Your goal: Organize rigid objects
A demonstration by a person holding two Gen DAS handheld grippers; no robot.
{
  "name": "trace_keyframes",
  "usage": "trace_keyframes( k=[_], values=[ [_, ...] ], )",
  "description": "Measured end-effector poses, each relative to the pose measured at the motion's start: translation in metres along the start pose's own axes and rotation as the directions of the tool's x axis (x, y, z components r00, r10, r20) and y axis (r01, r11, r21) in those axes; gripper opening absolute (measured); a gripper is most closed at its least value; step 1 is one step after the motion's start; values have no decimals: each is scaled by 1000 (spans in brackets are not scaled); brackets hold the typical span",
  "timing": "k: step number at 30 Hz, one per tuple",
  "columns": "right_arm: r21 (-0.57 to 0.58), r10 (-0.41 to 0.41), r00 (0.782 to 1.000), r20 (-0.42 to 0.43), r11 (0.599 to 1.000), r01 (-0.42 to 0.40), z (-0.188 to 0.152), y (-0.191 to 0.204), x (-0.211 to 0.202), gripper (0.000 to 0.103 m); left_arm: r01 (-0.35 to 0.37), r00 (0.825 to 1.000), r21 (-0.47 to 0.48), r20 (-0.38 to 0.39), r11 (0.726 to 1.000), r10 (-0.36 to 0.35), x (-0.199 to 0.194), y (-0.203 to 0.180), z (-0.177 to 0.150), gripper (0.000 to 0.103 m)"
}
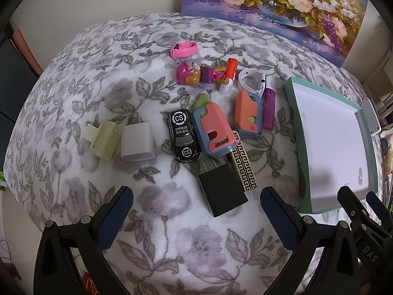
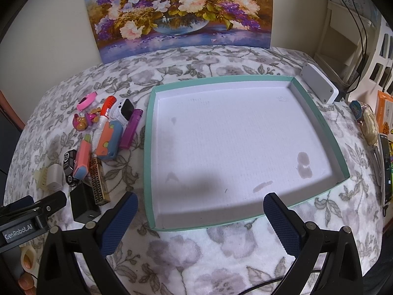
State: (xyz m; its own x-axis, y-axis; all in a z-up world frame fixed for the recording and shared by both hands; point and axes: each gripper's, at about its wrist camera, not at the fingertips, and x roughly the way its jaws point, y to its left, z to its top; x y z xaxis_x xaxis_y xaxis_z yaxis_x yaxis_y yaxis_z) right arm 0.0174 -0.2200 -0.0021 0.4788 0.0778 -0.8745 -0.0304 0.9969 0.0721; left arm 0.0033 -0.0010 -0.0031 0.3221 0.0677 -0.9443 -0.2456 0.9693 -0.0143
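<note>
Hovering over black charger (image 1: 222, 191), left gripper (image 1: 196, 211) jaws apart, empty. Right gripper (image 2: 200, 217), jaws apart, faces empty teal tray (image 2: 149, 132), probably the toys' destination.

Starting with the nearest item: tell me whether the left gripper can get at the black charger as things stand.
Probably yes. The left gripper is open, and the black charger lies just ahead between its fingers, nothing on top; only the patterned bar touches its side.
</note>
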Motion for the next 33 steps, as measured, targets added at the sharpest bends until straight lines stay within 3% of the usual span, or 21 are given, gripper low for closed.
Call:
trace_keyframes(
  k=[33],
  values=[
    [-2, -1, 1000, -6, 1000, 1, 2, 2, -1, 103, 1, 1000, -18, -6, 1000, -1, 3, 4, -3, 103]
  ],
)
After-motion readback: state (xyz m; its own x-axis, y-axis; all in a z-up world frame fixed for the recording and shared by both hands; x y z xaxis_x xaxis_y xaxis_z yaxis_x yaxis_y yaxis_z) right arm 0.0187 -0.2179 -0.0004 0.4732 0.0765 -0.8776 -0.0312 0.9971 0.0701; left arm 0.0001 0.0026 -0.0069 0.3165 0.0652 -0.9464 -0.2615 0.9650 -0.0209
